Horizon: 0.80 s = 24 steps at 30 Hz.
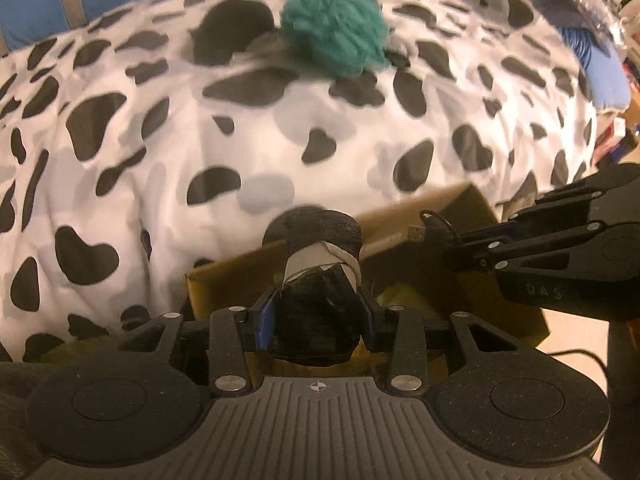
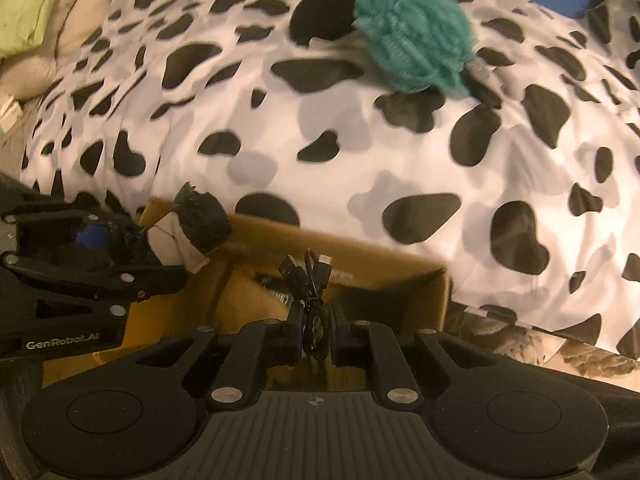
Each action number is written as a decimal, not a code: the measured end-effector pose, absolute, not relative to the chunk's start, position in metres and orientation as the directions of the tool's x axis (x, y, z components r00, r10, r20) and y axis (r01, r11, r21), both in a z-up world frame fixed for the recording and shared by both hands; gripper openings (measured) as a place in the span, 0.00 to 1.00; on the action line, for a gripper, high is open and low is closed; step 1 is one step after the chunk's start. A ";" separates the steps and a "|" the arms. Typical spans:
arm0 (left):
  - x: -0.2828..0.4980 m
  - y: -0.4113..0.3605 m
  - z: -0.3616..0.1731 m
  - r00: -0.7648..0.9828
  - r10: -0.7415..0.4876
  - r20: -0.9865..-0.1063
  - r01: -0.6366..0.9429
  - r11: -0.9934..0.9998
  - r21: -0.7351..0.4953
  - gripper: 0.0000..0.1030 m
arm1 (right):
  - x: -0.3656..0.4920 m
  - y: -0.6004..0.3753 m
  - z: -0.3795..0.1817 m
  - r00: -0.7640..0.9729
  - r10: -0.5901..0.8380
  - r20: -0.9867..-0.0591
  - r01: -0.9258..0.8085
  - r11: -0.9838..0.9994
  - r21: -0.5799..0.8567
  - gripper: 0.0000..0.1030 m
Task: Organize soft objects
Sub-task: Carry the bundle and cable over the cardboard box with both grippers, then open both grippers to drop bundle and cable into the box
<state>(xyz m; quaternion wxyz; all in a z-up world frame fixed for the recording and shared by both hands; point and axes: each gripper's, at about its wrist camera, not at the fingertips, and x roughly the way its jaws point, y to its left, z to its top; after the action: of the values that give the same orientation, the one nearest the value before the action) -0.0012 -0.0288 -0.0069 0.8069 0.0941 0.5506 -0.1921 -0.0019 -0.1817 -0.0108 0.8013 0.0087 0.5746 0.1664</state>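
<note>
My left gripper (image 1: 318, 314) is shut on a black yarn skein with a white paper band (image 1: 320, 280), held over the near edge of an open cardboard box (image 1: 472, 208). It also shows at the left of the right wrist view (image 2: 196, 228). My right gripper (image 2: 316, 332) is shut on a coiled black USB cable (image 2: 310, 280), above the same box (image 2: 400, 276). In the left wrist view the cable (image 1: 436, 224) pokes from the right gripper's tip. A teal yarn ball (image 1: 334, 32) (image 2: 416, 36) lies far back on the cow-print bedspread (image 1: 200, 140) (image 2: 360, 140).
A blue headboard (image 1: 36, 0) runs behind the bed. A blue soft item (image 1: 604, 76) and clutter sit off the bed's right side. A green and a beige pillow (image 2: 28, 4) lie at the far left. Something yellow (image 1: 404, 296) lies inside the box.
</note>
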 end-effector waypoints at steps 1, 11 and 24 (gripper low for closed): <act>0.000 -0.029 -0.009 0.309 -0.195 -0.931 0.414 0.909 -0.053 0.39 | -0.002 -0.180 -0.013 0.272 0.277 -0.921 -0.265 0.942 0.205 0.14; 0.006 -0.029 -0.022 0.240 -0.132 -0.962 0.399 0.917 -0.026 0.39 | 0.000 -0.175 -0.020 0.218 0.260 -0.941 -0.266 0.943 0.199 0.15; 0.020 -0.011 -0.026 0.236 -0.064 -0.970 0.258 0.966 -0.001 0.68 | 0.003 -0.179 -0.020 0.245 0.225 -0.943 -0.245 0.955 0.165 0.94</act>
<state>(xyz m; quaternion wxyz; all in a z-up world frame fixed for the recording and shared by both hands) 0.0201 -0.0106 -0.0258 0.7822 0.0796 0.6093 -0.1028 0.0033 -0.1792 -0.0198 0.7890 -0.0083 0.5959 0.1490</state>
